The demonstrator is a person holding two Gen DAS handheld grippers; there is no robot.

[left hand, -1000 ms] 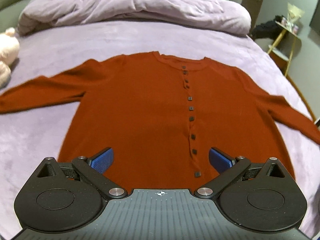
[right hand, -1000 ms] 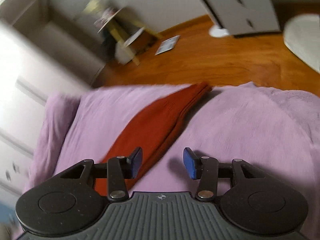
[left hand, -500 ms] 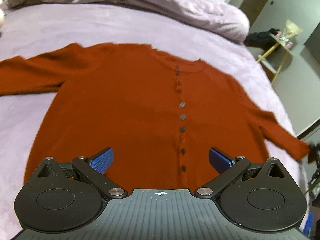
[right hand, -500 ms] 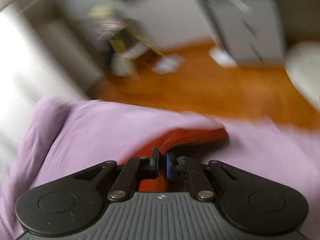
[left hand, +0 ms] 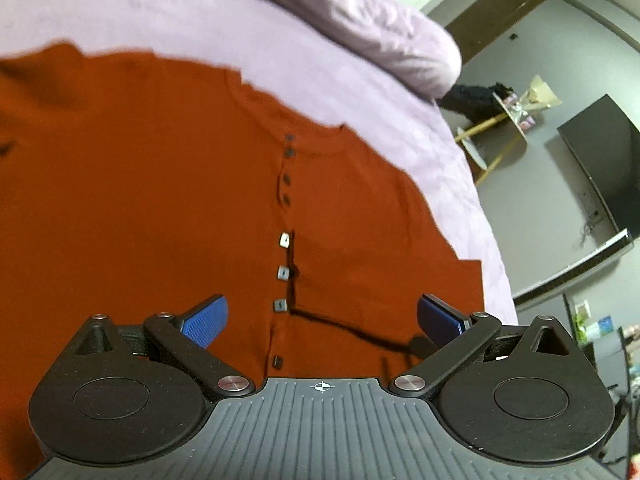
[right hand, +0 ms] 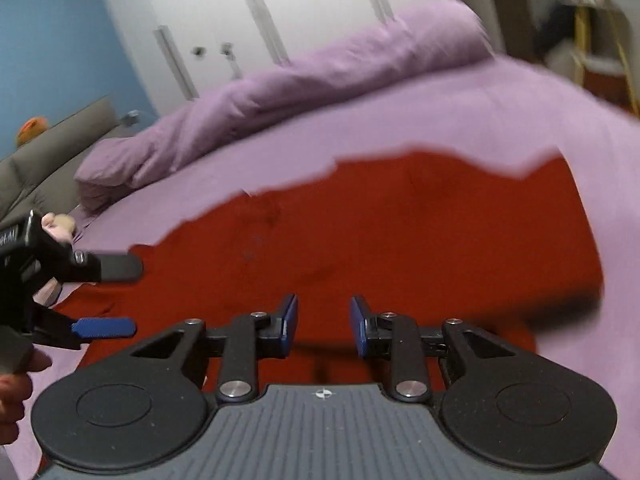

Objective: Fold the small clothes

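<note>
A rust-red buttoned cardigan (left hand: 160, 208) lies flat on the lilac bed (left hand: 448, 152). Its right sleeve is folded in over the chest, the cuff edge lying across the front (left hand: 400, 280). My left gripper (left hand: 320, 316) is open wide and empty, low over the hem by the button row. My right gripper (right hand: 323, 325) is open, with a small gap between the pads, and hovers over the red fabric (right hand: 380, 232) with nothing between the pads. The left gripper also shows at the left edge of the right wrist view (right hand: 106, 296).
A bunched lilac duvet (right hand: 304, 92) lies along the far side of the bed. A grey sofa (right hand: 48, 148) stands beyond it. A small round side table (left hand: 508, 124), a dark TV (left hand: 600, 164) and white wardrobe doors (right hand: 280, 16) stand around the bed.
My right gripper gripped the right sleeve's cuff, swung it in over the cardigan body and has opened again. My left gripper moved closer and lower over the hem, still open.
</note>
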